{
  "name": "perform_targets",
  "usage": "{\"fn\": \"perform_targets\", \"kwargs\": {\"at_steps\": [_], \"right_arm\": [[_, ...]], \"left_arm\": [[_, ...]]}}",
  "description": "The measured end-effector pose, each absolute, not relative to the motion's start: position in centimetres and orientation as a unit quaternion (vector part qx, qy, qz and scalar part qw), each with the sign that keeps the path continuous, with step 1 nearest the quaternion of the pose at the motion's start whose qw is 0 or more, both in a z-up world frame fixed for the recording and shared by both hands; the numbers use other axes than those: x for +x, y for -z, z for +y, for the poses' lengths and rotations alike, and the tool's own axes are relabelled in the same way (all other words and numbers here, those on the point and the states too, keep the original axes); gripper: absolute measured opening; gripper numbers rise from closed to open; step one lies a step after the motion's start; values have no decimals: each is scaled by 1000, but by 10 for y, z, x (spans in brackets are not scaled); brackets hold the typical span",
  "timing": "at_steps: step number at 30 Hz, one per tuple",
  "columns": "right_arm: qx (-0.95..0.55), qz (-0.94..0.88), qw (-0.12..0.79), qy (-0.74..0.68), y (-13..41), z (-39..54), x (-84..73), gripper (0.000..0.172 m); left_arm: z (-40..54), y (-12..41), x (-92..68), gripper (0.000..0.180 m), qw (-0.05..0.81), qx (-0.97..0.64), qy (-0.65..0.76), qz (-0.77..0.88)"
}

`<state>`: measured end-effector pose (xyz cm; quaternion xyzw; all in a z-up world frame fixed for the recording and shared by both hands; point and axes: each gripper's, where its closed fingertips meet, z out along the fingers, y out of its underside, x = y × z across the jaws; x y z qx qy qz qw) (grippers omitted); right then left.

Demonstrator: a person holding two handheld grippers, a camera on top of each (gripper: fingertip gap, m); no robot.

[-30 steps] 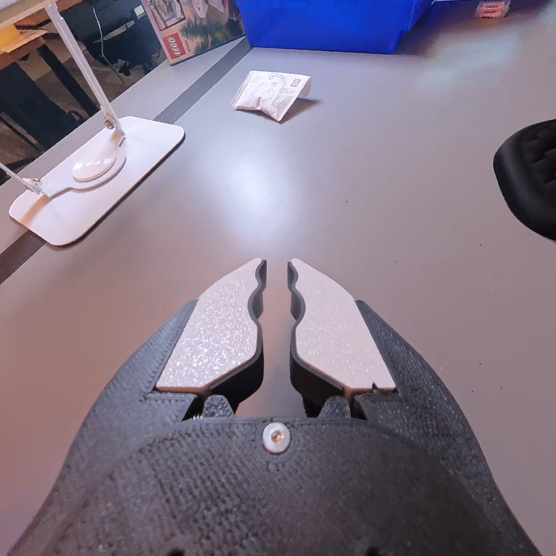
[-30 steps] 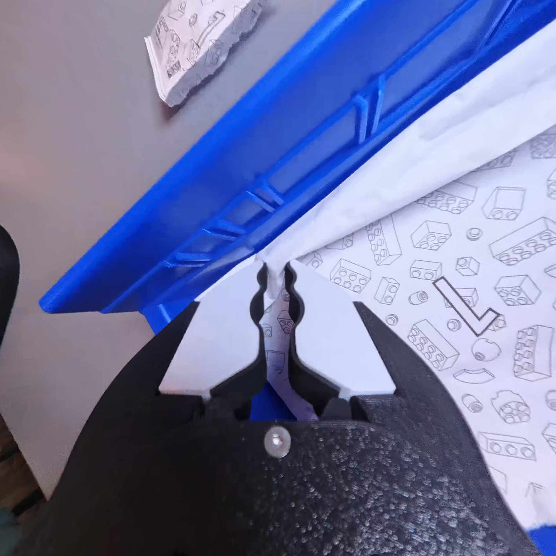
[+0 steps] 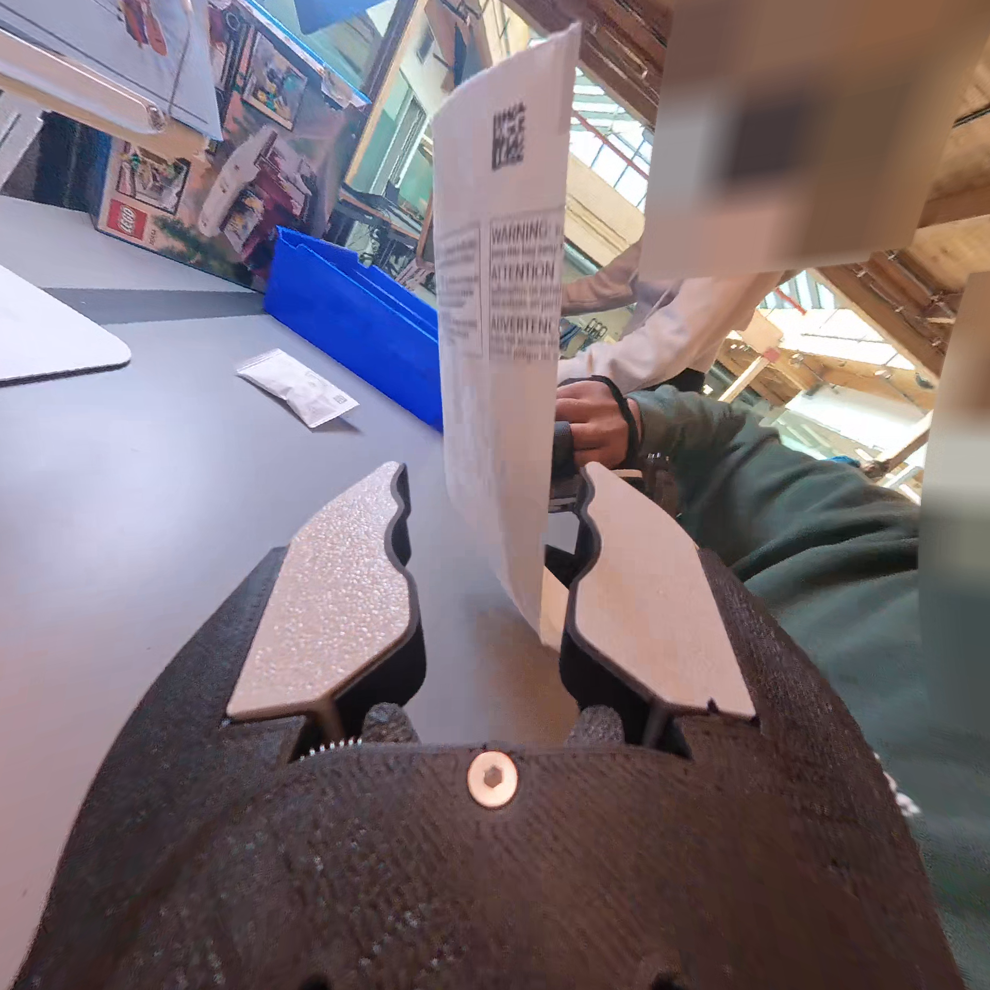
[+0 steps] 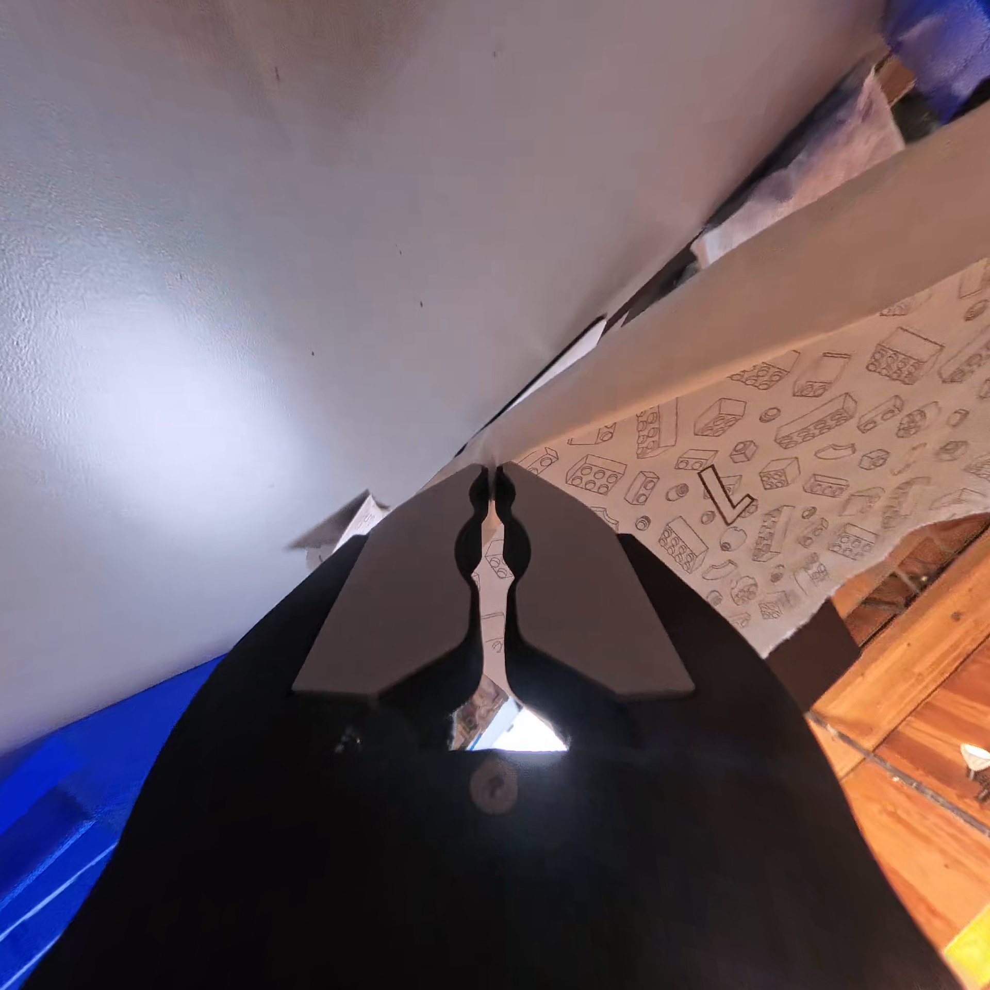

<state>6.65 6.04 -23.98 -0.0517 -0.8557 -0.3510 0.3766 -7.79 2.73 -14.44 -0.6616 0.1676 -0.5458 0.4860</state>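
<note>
My left gripper (image 3: 495, 471) is open wide. A big white paper bag (image 3: 498, 332) hangs down between its two fingers (image 3: 343, 578). The bottom corner of the bag sits close by the right finger, but the fingers are not squeezing it, so this gripper holds nothing. The bag has a black code square and blocks of print on this side.

My right gripper (image 4: 492, 474) is pinched tight on the same white paper bag (image 4: 777, 455). Its tips press the edge of the paper from both sides. This side of the bag has little brick drawings all over it. The bag is up in the air above the grey table (image 3: 160, 482).

I see a hand (image 3: 589, 423) with a dark green sleeve (image 3: 803, 509) just behind the bag. A small white packet (image 3: 300, 385) lies flat on the table. A blue bin (image 3: 353, 321) stands near it. A picture box (image 3: 177, 177) stands behind the bin. A flat white lamp base (image 3: 48, 343) is far to the left
</note>
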Motion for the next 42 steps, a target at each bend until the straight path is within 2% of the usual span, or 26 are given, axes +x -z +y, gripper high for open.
{"fn": "perform_targets", "kwargs": {"at_steps": [1, 2, 3, 4, 8, 10, 13, 16, 18, 20, 23, 25, 30, 36, 42], "right_arm": [[-32, -862, 375, 340, 247, 57, 62, 2], [-21, -867, 374, 329, 253, 55, 58, 2], [-26, -869, 374, 324, 257, 55, 56, 2], [-41, -867, 379, 320, 259, 59, 54, 2], [-106, -848, 454, 254, 255, 63, 45, 4], [-148, -856, 455, 198, 257, 55, 47, 5], [-314, -839, 440, 60, 242, 44, 48, 8], [-451, -767, 444, -108, 191, 38, 42, 45], [-467, -724, 485, -149, 154, 46, 38, 54], [-460, -698, 531, -134, 127, 59, 32, 50], [-470, -698, 511, -175, 117, 54, 19, 50], [-457, -673, 546, -200, 101, 55, 7, 48], [-379, -663, 638, -96, 95, 66, -7, 38], [-342, -685, 638, -75, 123, 57, -15, 31], [-300, -682, 663, -79, 115, 48, -6, 23]], "left_arm": [[28, 150, -79, 46, 490, -671, 527, 179], [27, 156, -80, 21, 492, -680, 506, 197], [29, 162, -81, 8, 494, -694, 482, 205], [33, 166, -85, 5, 505, -705, 452, 206], [43, 159, -102, 2, 547, -705, 425, 151], [46, 165, -104, 2, 559, -716, 391, 146], [49, 166, -108, 2, 591, -720, 322, 171], [48, 154, -114, 2, 631, -703, 259, 201], [46, 146, -117, 2, 656, -689, 228, 208], [43, 141, -114, 2, 672, -680, 193, 223], [39, 138, -112, 2, 691, -671, 94, 251], [34, 134, -107, 2, 702, -652, 43, 283], [29, 142, -90, 2, 702, -626, -21, 340], [28, 164, -66, 2, 679, -629, -4, 379], [31, 177, -63, 2, 653, -667, 59, 354]]}}
